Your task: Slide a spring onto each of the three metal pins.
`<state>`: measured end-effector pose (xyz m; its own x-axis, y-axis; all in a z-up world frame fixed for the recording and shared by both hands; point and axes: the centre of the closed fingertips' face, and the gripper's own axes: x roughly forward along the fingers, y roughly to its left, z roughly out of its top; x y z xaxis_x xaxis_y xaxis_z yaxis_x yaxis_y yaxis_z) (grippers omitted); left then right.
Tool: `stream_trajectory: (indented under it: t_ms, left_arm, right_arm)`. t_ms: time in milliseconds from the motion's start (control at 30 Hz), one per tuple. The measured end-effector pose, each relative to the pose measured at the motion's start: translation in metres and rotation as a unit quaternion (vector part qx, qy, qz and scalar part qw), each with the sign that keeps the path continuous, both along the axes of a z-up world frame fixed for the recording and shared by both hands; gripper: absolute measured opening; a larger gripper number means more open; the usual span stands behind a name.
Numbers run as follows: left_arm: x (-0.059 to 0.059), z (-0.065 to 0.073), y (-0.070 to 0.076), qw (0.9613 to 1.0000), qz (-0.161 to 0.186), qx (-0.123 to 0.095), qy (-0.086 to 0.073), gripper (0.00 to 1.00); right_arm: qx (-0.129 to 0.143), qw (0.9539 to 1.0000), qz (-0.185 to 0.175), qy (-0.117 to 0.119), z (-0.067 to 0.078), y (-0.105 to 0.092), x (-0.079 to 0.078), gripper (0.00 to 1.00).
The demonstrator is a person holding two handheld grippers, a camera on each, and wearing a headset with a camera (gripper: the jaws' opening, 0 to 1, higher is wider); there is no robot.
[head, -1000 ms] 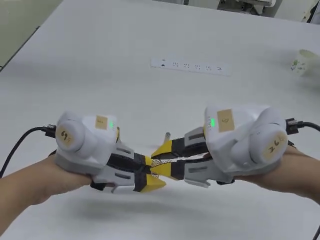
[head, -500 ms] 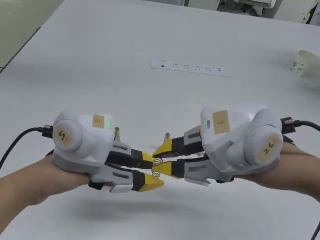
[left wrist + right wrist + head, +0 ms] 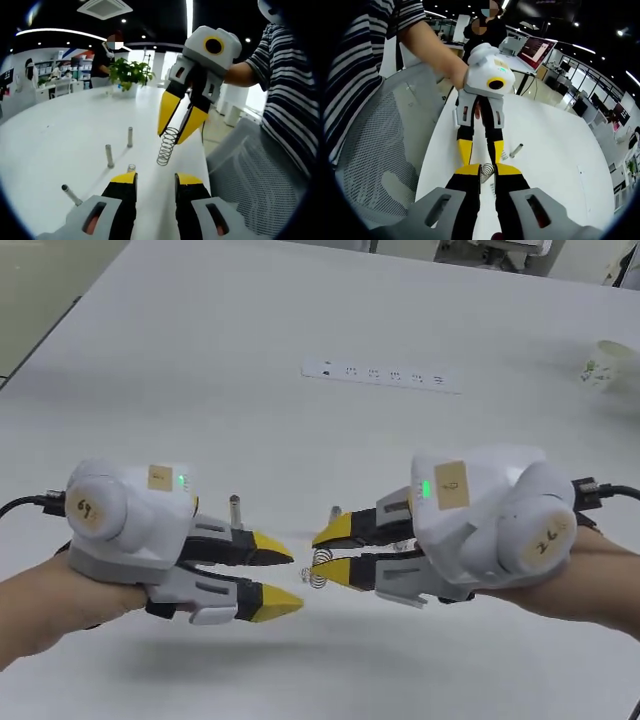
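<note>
My right gripper (image 3: 322,552) is shut on one end of a steel spring (image 3: 318,571), which dangles from its yellow tips (image 3: 169,145). In its own view that spring (image 3: 487,171) sits between the jaws. My left gripper (image 3: 282,577) hovers to its left, open, a small gap from the spring, with nothing between its fingers (image 3: 125,178). Two pins (image 3: 130,136) (image 3: 108,155) stand upright on the white table and a third pin (image 3: 71,195) leans near the bottom left. A small spring (image 3: 131,168) rests on the table beyond the left jaws. One pin (image 3: 236,510) stands behind the left gripper.
A white power strip (image 3: 380,373) lies across the middle of the table, and a paper cup (image 3: 605,365) sits far right. A mesh chair (image 3: 380,150) and a striped sleeve (image 3: 280,75) are at the near table edge.
The left gripper opened and pulled back to the left, away from the spring. The right gripper stayed put and still holds the spring.
</note>
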<state>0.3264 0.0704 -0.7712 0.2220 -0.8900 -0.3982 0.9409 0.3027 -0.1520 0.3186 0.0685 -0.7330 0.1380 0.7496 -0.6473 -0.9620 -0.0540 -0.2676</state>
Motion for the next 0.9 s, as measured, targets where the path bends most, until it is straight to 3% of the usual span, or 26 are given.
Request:
stream_trajectory:
  t_ms: [500,733,900]
  left_arm:
    - [0.006,0.004,0.047,0.9979,0.064,0.002,0.003,0.38]
    - [0.006,0.0,0.065,0.9963,0.085,0.008,0.007,0.5]
    - [0.005,-0.001,0.075,0.9951,0.098,0.006,0.011,0.65]
  right_arm:
    - [-0.008,0.9999,-0.008,-0.007,-0.003,-0.007,0.005,0.07]
    - [-0.007,0.9998,-0.016,-0.013,-0.002,-0.011,0.01,0.07]
    - [-0.007,0.9997,-0.02,-0.013,-0.001,-0.013,0.011,0.07]
